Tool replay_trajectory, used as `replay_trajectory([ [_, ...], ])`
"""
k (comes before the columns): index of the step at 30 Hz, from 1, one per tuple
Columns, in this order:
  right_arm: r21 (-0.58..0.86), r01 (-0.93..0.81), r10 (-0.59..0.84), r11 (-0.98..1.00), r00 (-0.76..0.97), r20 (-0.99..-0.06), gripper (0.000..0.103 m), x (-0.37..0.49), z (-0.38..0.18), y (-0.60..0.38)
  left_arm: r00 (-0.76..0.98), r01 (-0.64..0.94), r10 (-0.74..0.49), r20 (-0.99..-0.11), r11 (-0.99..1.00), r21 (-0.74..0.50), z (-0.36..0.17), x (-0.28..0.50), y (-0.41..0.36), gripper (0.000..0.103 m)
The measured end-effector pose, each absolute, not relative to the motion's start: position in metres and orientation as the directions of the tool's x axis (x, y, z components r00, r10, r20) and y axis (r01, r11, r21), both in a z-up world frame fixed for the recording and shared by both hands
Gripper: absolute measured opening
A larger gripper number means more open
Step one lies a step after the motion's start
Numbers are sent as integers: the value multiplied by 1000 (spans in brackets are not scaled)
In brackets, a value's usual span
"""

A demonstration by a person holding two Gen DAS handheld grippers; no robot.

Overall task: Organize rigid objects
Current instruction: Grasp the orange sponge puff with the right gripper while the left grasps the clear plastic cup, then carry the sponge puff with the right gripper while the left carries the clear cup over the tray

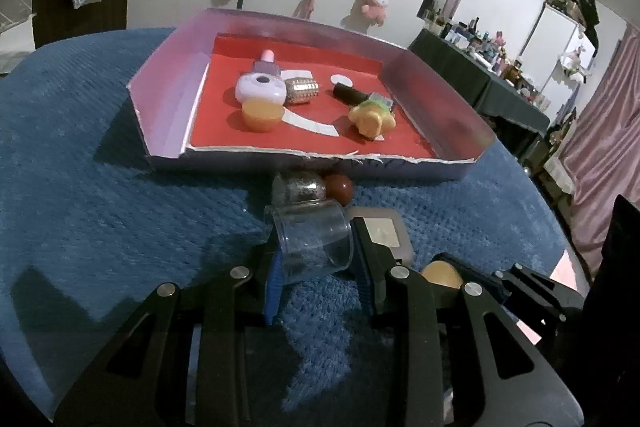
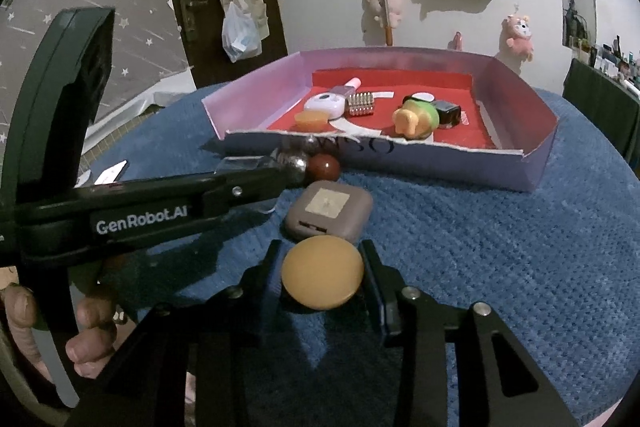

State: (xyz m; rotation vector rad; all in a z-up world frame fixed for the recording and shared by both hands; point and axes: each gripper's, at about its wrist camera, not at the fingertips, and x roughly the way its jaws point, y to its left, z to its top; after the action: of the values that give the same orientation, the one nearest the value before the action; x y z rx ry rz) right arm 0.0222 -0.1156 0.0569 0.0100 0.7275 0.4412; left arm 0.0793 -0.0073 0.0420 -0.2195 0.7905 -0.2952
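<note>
The clear plastic cup (image 1: 310, 241) lies on its side on the blue knitted cloth over the tabletop (image 1: 120, 187), mouth toward the box. I judge it light, stiff and slick, thin-walled enough to flex or squirt out if squeezed hard, so the middle of its barrel is the place to take it. My left gripper (image 1: 318, 267) is clenched there, one blue pad (image 1: 275, 277) on each side of the cup's wall.

The flat round tan disc (image 2: 322, 273) sits on the same cloth just in front of me; it looks hard, light and smooth, best pinched across its width at the rim. My right gripper (image 2: 322, 281) has it between its fingers, closed against its edges as far as I can see.

Just beyond lie a grey-brown rounded square case (image 2: 329, 215), a shiny metal ball (image 2: 294, 165) and a dark red ball (image 2: 325, 167), the balls close against the front wall of the lilac cardboard tray with a red floor (image 2: 460, 167), which already holds several small items.
</note>
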Motion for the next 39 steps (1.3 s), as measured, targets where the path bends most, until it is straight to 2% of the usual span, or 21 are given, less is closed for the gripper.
replay_trajectory([
  [13, 219, -379, 431, 899, 686, -586, 40, 23, 89, -131, 694, 188, -351, -628, 931, -312, 59, 69, 0, 29],
  [39, 210, -426, 471, 880, 722, -507, 40, 34, 134, -134, 737, 226, -349, -579, 934, -275, 90, 72, -2, 29],
])
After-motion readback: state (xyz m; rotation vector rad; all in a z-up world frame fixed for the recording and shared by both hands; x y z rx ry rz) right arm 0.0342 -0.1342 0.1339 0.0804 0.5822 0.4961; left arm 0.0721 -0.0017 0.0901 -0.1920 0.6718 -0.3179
